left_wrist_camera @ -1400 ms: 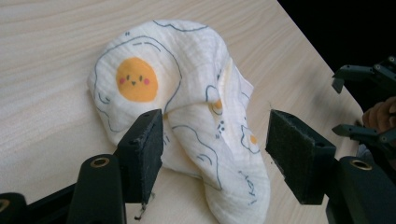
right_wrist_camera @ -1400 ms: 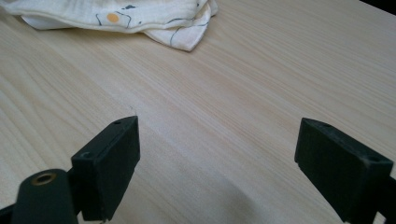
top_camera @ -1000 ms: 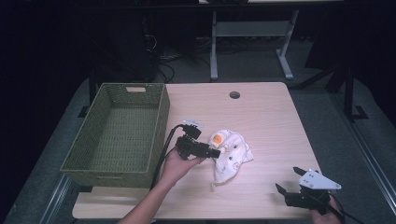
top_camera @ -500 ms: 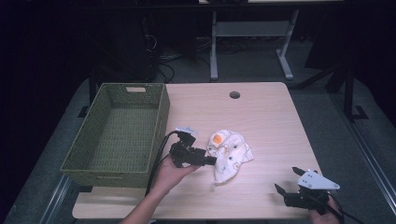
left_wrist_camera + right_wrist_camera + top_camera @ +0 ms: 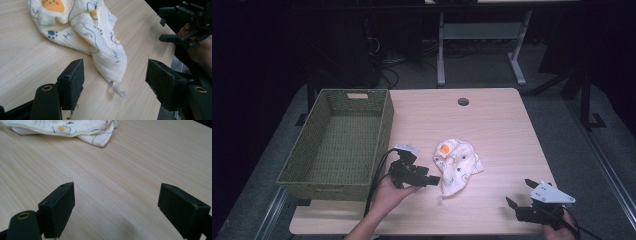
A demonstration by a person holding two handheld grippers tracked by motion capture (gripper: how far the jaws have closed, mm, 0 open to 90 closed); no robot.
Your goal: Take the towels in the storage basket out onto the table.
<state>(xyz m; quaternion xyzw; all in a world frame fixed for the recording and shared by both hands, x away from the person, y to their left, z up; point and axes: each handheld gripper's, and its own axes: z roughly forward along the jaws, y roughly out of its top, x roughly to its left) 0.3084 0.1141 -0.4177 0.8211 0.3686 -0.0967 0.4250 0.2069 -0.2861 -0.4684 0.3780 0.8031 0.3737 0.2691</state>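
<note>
A crumpled white cloth (image 5: pixel 457 162) printed with orange and blue figures lies on the wooden table (image 5: pixel 492 125) near its middle front. In the left gripper view the cloth (image 5: pixel 82 27) trails a narrow tip toward the jaws. My left gripper (image 5: pixel 433 180) lies low at the cloth's near left corner. Its jaws have just been opening; that gripper (image 5: pixel 115 80) is open, with the cloth tip between the pads (image 5: pixel 72 82) but untouched. My right gripper (image 5: pixel 518 192) rests at the table's front right, open (image 5: pixel 116 207) over bare wood, the cloth (image 5: pixel 75 128) farther off.
A green woven basket (image 5: pixel 384 125) stands along the table's left side, nothing visible inside it. A round cable hole (image 5: pixel 463 102) sits at the far middle. From the left gripper view the right gripper (image 5: pixel 165 22) shows at the table edge. Dark floor and desk legs lie beyond.
My left gripper has slid toward the near edge, from beside the cloth's orange figure to its near corner. The right gripper has stayed put.
</note>
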